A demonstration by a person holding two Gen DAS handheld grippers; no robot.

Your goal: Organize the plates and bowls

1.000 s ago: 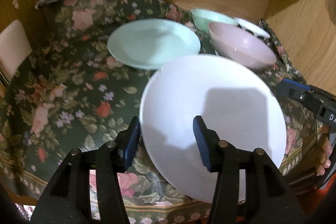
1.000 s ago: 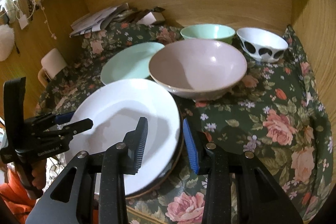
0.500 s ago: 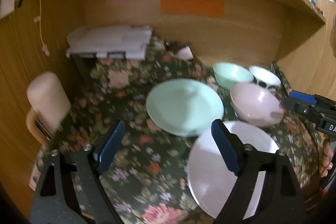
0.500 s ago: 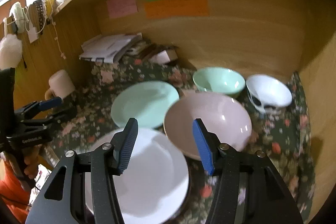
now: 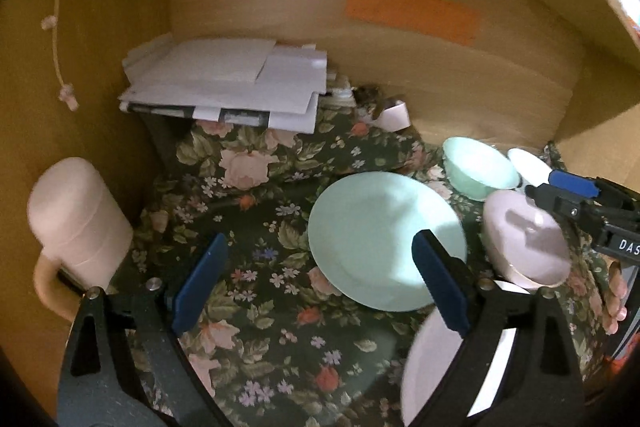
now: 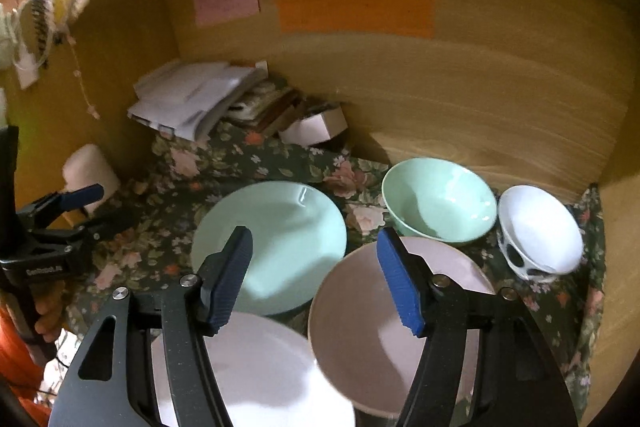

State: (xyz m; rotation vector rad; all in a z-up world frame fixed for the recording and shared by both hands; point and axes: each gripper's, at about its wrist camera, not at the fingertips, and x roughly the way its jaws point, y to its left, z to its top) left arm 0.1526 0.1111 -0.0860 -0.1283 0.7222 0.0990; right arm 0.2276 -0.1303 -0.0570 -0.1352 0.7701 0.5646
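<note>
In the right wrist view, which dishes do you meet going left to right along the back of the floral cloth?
Pale green round plate → pale green round bowl → white bowl with black patches on its outside.

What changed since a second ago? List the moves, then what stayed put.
Both grippers let go of the white plate and drew back and up. The left hand-held gripper has just been opening and is now wide and empty; the right hand-held gripper has just been opening too, also empty. The mint plate, pink bowl, mint bowl and spotted bowl stayed put.
</note>
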